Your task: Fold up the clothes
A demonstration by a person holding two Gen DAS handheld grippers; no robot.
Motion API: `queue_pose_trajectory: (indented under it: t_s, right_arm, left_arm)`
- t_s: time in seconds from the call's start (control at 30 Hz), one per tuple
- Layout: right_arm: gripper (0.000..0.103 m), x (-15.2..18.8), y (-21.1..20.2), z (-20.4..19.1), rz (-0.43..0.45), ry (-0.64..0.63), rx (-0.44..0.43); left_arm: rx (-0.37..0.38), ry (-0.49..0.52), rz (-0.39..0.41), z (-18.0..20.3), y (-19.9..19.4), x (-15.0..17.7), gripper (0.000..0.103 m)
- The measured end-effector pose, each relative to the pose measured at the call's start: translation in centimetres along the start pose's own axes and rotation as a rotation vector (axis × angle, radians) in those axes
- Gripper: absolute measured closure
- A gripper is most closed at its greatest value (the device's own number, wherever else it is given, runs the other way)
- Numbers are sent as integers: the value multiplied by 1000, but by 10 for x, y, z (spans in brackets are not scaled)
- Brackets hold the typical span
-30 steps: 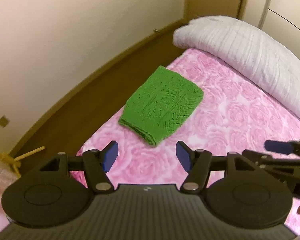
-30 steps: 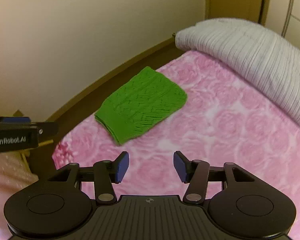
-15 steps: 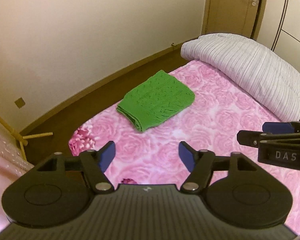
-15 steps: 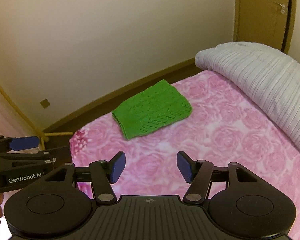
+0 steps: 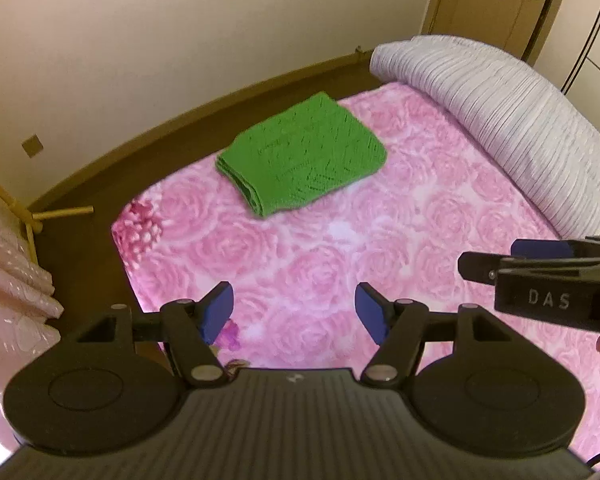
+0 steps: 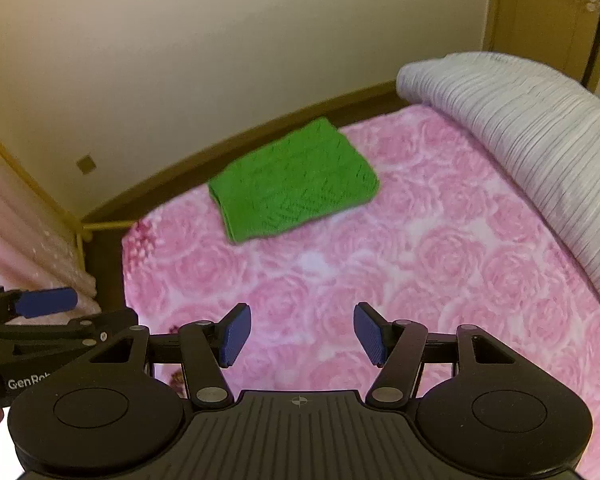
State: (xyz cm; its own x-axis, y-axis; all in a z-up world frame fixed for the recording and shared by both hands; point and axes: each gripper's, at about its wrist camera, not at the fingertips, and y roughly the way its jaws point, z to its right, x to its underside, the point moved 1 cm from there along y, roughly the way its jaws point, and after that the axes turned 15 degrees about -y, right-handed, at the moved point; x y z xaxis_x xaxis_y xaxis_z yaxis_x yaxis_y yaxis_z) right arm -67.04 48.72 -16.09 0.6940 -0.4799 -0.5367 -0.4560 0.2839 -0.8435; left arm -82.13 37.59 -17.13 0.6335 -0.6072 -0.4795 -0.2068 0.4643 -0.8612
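A green knitted garment (image 5: 302, 155) lies folded into a neat rectangle on the pink rose-patterned bed (image 5: 340, 264), near its far left edge; it also shows in the right wrist view (image 6: 294, 180). My left gripper (image 5: 296, 312) is open and empty, held above the bed well short of the garment. My right gripper (image 6: 302, 334) is open and empty too, at a similar distance. Each gripper shows at the side of the other's view: the right one (image 5: 540, 276), the left one (image 6: 48, 320).
A rolled white striped duvet (image 5: 500, 120) lies along the right side of the bed. Brown floor (image 5: 84, 248) and a cream wall (image 5: 180, 40) lie beyond the bed's left edge. A pink curtain (image 5: 12, 280) and yellow rack (image 5: 28, 216) stand at left. A wooden door (image 5: 500, 0) is behind.
Both grippers have pulled back and up from the folded green garment, which now looks smaller and farther away. Both stay open and empty.
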Motion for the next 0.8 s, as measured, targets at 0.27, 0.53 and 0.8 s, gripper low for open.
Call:
queue_pose_trajectory:
  t_s: [0.27,0.53,0.8]
  right_arm:
    - [42,-6,32,25,-55,22,-2]
    - [42,-19,56,45,-78,36,-5]
    - [42,-26,70,57,-95,43,-18]
  left_arm:
    - [-9,-21,-50,11,31,-14,39]
    - [-22,-15,-72,24,57,-29,39]
    - [-23,-16,-82,32,74,-39,39]
